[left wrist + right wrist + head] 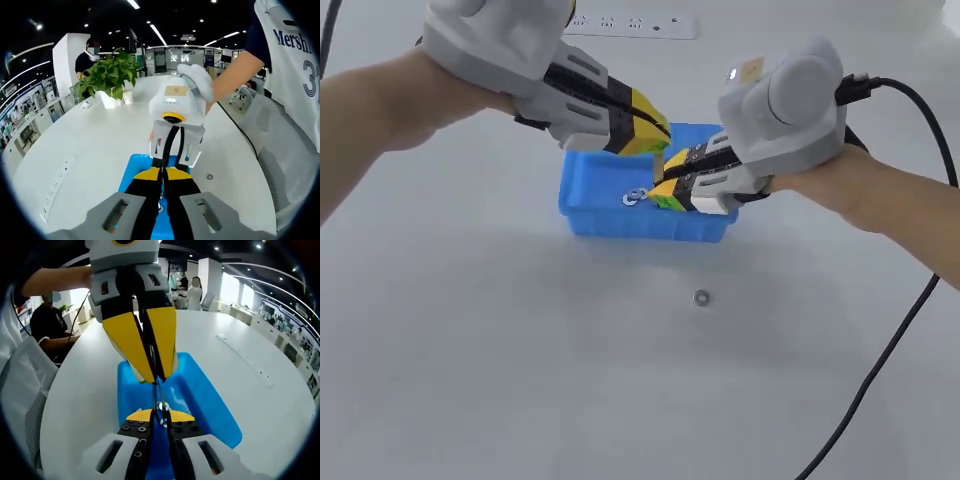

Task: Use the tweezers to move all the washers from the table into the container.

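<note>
White tbl (520,350), open-plan office; washer (701,297) on it; L claw (658,135), R claw (658,198) closed.

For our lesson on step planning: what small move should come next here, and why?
Probably loosen the right gripper so the tweezers drop the washer at their tip: it is already inside the blue container. A second washer lies on the table.

- Container (590,215): smooth blue plastic, slightly glossy.
- Washer (701,297): bare shiny metal.
- Table (520,380): white, smooth, matt.
- Tweezers (156,390): thin dark metal.
</note>
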Tool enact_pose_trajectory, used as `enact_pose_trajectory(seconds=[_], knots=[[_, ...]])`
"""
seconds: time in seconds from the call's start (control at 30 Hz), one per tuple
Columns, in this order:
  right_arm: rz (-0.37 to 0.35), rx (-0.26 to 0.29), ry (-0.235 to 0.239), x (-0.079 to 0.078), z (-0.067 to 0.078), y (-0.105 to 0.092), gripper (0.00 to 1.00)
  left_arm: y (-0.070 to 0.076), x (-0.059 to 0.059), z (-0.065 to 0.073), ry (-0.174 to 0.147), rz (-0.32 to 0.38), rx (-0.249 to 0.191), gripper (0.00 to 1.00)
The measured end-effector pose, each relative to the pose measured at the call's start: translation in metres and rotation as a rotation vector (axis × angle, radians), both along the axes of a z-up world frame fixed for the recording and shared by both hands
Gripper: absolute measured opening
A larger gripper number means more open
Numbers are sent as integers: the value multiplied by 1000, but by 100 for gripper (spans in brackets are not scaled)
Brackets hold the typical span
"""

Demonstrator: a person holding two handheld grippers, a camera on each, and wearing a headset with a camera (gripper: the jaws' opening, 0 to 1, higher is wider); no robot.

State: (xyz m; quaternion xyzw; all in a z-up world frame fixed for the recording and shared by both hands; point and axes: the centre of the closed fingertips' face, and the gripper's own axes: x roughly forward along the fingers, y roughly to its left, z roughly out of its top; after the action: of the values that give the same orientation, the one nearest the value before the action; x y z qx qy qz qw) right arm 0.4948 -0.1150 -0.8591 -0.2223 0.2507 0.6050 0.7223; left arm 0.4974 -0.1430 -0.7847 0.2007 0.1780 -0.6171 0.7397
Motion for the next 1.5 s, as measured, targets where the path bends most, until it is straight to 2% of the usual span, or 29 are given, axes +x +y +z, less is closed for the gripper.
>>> enact_pose_trajectory(seconds=[0.27,0.37,0.6,0.73,0.87,0.9,1.0,1.07,1.17,1.33,1.43,1.5], knots=[[-9,8,-3,0,3,0,12,-3,-3,5,-8,-9,4,5],[-12,15,-5,-1,6,0,12,-4,-5,9,-22,-14,10,5],[-34,60,-29,2,27,0,13,-7,-15,31,-68,-47,8,5],[-30,71,-58,-3,35,-1,15,-7,-24,43,-83,-65,4,5],[-10,80,-86,-15,47,-2,15,-5,-35,53,-77,-69,-18,5],[0,78,-107,-18,50,-2,15,-5,-39,55,-82,-71,-18,5],[7,85,-124,-26,57,-4,15,-8,-48,62,-93,-83,-24,5],[10,95,-138,-31,64,-6,15,-11,-56,69,-112,-100,-31,5],[13,102,-148,-40,70,-11,15,-14,-66,74,-114,-107,-49,5],[13,96,-158,-54,70,-22,15,-24,-83,75,-116,-119,-67,5],[17,80,-150,-64,64,-29,15,-31,-89,70,-107,-128,-73,5],[18,71,-142,-69,59,-33,15,-38,-96,65,-87,-135,-77,5]])
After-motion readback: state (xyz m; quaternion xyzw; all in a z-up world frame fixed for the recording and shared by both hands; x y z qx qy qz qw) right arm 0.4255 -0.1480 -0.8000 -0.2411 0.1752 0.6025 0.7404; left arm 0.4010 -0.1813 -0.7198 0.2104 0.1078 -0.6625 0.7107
